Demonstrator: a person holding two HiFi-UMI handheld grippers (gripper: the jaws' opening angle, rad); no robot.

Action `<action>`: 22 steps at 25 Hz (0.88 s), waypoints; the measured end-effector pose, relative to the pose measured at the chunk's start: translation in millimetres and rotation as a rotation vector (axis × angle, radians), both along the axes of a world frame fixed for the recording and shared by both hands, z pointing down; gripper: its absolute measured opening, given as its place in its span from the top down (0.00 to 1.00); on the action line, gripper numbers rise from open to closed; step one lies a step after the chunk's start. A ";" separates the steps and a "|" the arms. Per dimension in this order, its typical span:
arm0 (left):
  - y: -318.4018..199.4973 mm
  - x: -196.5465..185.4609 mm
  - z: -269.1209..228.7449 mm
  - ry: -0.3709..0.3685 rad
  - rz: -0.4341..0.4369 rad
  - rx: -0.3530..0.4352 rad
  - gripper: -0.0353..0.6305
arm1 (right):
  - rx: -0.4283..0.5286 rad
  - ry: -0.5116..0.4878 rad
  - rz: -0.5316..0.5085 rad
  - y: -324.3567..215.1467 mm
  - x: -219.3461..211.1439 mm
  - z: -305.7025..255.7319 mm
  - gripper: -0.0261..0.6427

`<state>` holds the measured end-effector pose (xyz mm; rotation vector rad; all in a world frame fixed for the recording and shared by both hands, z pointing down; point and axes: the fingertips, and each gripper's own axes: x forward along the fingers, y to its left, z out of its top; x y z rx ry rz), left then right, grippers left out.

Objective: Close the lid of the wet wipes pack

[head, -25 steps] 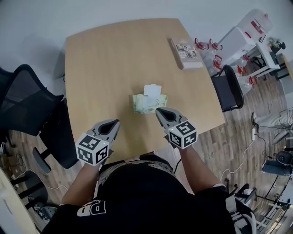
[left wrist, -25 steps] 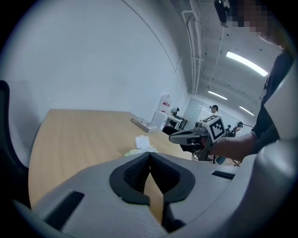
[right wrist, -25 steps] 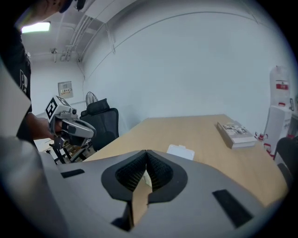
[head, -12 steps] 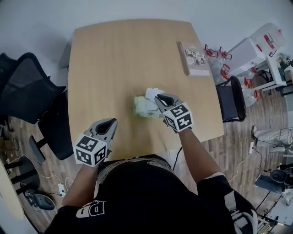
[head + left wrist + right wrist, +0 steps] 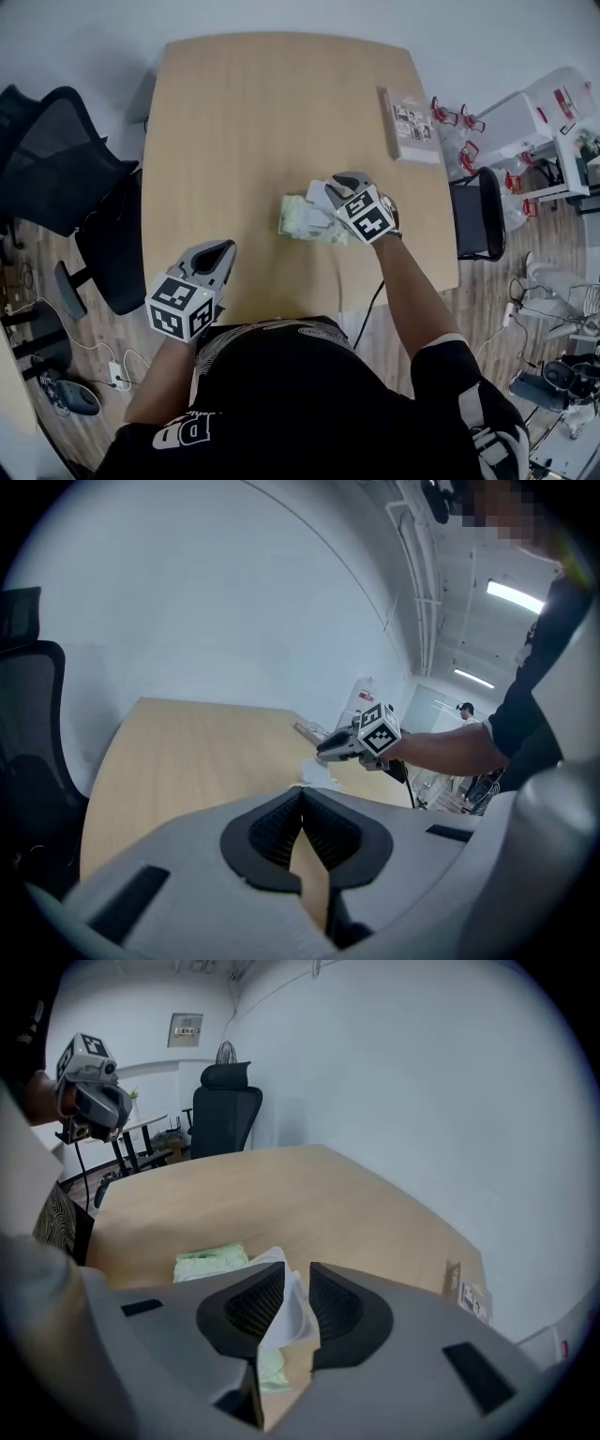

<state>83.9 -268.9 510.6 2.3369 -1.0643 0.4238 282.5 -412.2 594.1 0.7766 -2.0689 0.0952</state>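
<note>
Right claw [image 5: 330, 191] — narrowly parted — straddles the raised white lid [image 5: 292, 1309] of the wet wipes pack [image 5: 302, 217].

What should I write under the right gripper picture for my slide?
Right gripper, jaws slightly apart, the raised white lid of the green wet wipes pack showing between them.

**Table and its load**

Light wooden table [image 5: 234, 131], rounded corners, is carrying two items. Pale green wet wipes pack [image 5: 302, 220] is lying flat right of the middle, toward the near edge. Its white lid [image 5: 316, 195] is standing open at the pack's far side. Flat printed box [image 5: 410, 124] is lying close to the right edge, well apart from the pack. Wood between them is showing bare.
</note>
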 end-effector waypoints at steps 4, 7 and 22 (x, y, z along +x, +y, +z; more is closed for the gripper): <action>3.6 -8.1 3.0 0.001 -0.008 -0.012 0.92 | -0.037 0.058 -0.053 -5.0 -1.6 11.0 0.84; 5.0 -12.0 5.6 0.002 -0.009 -0.022 0.92 | -0.074 0.091 -0.085 -5.6 -2.6 18.7 0.83; 10.9 -21.8 7.2 0.018 0.003 -0.027 0.92 | -0.124 0.175 -0.186 4.2 -8.2 19.6 0.83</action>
